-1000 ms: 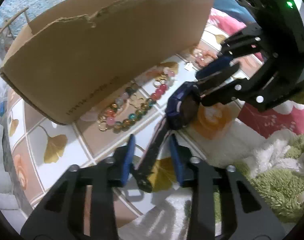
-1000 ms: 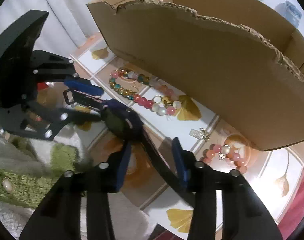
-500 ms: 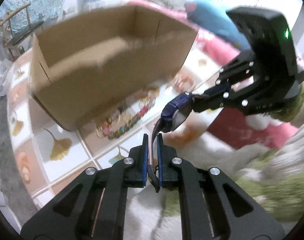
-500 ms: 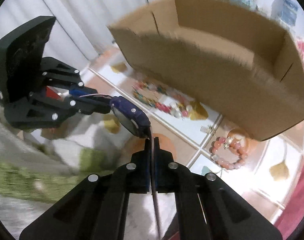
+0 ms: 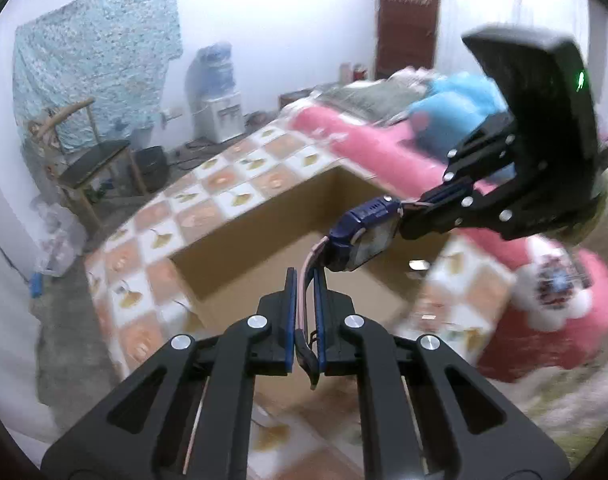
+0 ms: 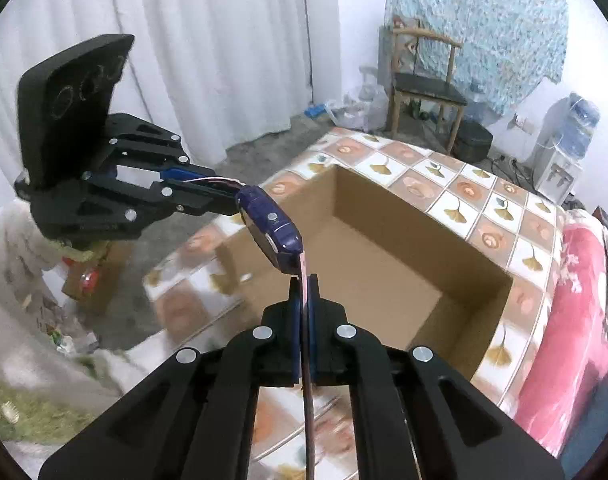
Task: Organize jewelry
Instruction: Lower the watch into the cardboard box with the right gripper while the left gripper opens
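The left gripper (image 5: 304, 312) is clamped on one pink strap of the watch (image 5: 361, 236), the strap running up between its blue pads to the purple watch case, which sits just ahead of and slightly right of its fingertips. The right gripper (image 6: 304, 312) pinches the opposite strap edge-on, with the watch case (image 6: 270, 232) just beyond its tips and a little to the left. Each gripper's jaws have just been closing on its strap, and both now grip it firmly. In each wrist view the other gripper reaches in from the side to meet the far end of the watch, so the watch hangs stretched between the two. Below and ahead of both grippers lies the open cardboard box (image 6: 387, 264), resting on the leaf-patterned tiled surface (image 6: 455, 196).
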Demonstrator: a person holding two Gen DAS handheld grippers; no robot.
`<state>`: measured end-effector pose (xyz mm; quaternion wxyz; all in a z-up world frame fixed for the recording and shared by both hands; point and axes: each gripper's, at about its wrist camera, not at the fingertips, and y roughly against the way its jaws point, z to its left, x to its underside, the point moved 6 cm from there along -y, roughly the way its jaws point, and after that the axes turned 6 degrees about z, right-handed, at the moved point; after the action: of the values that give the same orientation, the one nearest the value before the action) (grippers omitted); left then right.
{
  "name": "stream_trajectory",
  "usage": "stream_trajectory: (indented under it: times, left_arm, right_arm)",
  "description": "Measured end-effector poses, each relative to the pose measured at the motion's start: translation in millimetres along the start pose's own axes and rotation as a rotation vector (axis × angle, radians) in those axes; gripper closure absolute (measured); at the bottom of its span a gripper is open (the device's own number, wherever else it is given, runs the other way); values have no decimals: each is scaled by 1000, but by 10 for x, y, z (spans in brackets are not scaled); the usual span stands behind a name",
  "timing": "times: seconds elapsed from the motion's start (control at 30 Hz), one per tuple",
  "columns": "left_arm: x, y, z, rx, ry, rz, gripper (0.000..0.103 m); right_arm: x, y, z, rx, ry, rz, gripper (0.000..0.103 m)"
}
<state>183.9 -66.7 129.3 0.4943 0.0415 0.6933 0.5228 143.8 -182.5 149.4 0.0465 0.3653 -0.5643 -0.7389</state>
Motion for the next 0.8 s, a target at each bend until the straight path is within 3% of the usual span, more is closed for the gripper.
stream_trajectory:
  times: [0.13, 0.3, 0.47, 0.63, 0.73, 0.8]
  left_arm:
    - [-137, -726, 298, -46, 0, 142, 95]
    - [-88, -1431, 472, -23, -12, 323, 95]
    - [138, -1715, 518, 20, -10, 449, 94]
    - [122, -1763, 580, 15, -8, 456, 90]
    - [81, -1711, 623, 25, 26, 430, 85]
    - [53, -1641, 652, 18, 44, 404, 74]
  right_arm:
    - [-153, -663, -449, -45, -32, 151, 100]
    - [-109, -1329, -824, -128, -101, 340, 100]
    - [6, -1764, -925, -197, -124, 490, 100]
    - [78, -2090, -909, -165, -83, 583, 98]
    - [43, -2104, -908, -118, -60, 565, 94]
    - [-22, -2033, -903, -52, -35, 521, 88]
